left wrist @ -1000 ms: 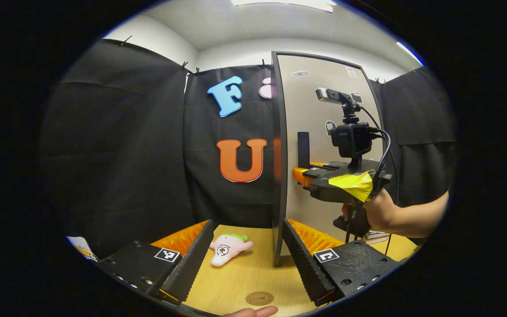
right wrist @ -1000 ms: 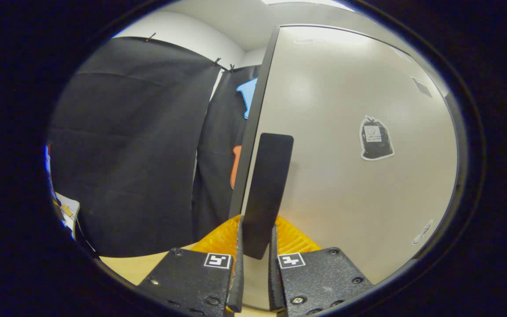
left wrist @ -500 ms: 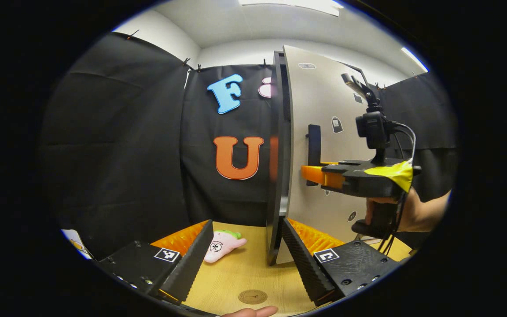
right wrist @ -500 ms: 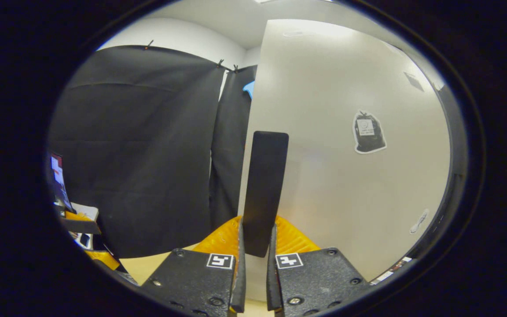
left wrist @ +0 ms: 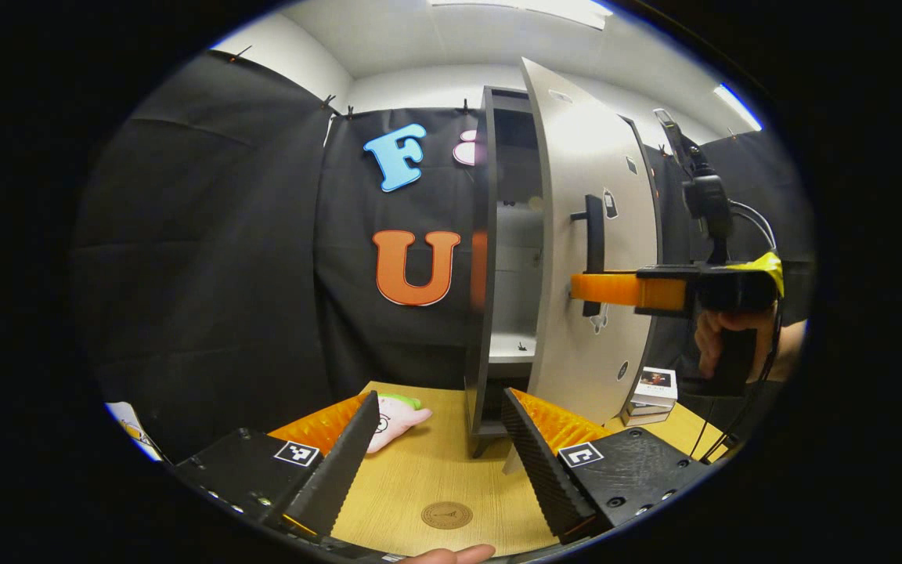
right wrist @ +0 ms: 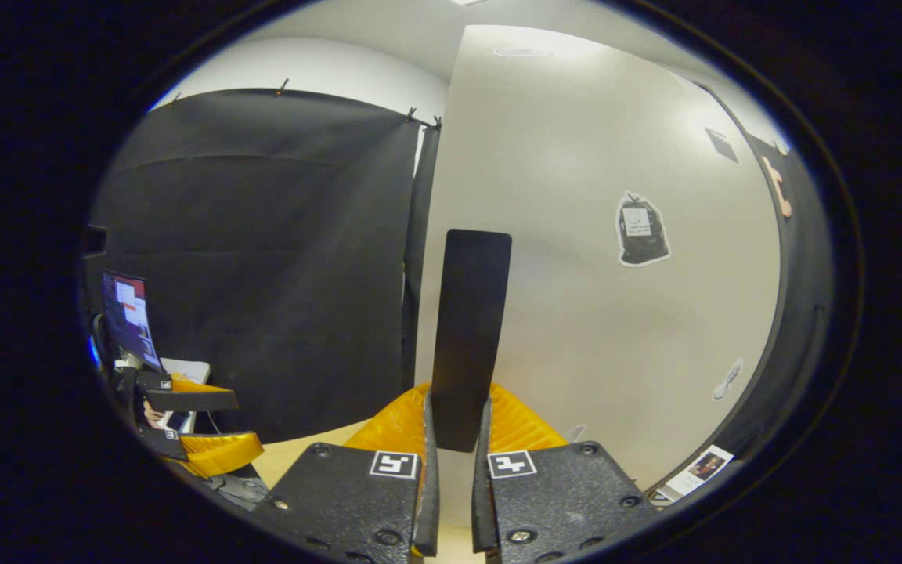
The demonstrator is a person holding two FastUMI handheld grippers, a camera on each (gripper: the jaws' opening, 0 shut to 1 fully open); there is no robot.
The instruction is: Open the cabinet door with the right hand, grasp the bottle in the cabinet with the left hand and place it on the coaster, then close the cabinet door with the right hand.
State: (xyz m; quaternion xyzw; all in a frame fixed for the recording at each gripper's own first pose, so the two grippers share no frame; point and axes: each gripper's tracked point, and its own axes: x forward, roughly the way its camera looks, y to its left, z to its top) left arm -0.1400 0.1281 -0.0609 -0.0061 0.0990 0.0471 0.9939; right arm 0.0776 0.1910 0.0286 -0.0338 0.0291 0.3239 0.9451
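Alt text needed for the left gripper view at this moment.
The right hand-held gripper is clamped on the black handle of the partly open cabinet door. Nearer, the left hand-held gripper is open above a wooden table with a round coaster.

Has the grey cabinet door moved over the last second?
Yes. The grey cabinet door swung outward from the dark cabinet frame, exposing shelves, pulled by the right tool.

A pink plush toy [left wrist: 395, 413] with a green end lies on the wooden table [left wrist: 427, 478], toward its back edge by the black cloth. A small stack of books [left wrist: 648, 388] sits near the table's right edge. A monitor [right wrist: 128, 317] glows off to the side.
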